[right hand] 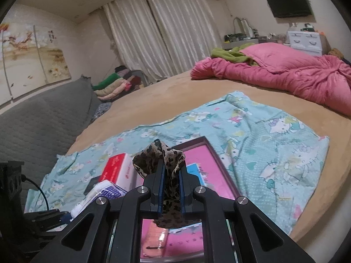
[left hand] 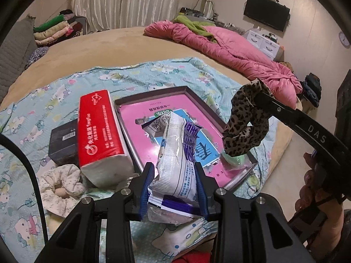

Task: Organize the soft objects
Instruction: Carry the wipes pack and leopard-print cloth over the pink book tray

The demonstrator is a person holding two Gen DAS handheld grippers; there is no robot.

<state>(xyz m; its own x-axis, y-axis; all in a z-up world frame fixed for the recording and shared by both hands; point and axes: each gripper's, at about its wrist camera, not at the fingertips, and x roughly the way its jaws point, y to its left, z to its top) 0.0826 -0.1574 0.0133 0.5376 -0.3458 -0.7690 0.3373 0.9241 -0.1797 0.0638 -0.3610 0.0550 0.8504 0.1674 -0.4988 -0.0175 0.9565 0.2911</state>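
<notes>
Both carries are under way. The white plastic packet [left hand: 175, 153] is clamped in the left gripper [left hand: 174, 188], low centre of its view, over the near rim of the pink tray [left hand: 136, 118]. The leopard scrunchie [right hand: 167, 171] is pinched narrow in the right gripper [right hand: 171, 194], mid-frame above that tray. A lowering and release into the tray seems called for next. The red tissue pack [left hand: 101, 135], touching the tray's left edge, and a green item [left hand: 234, 161] at lower right could crowd the drop.
</notes>
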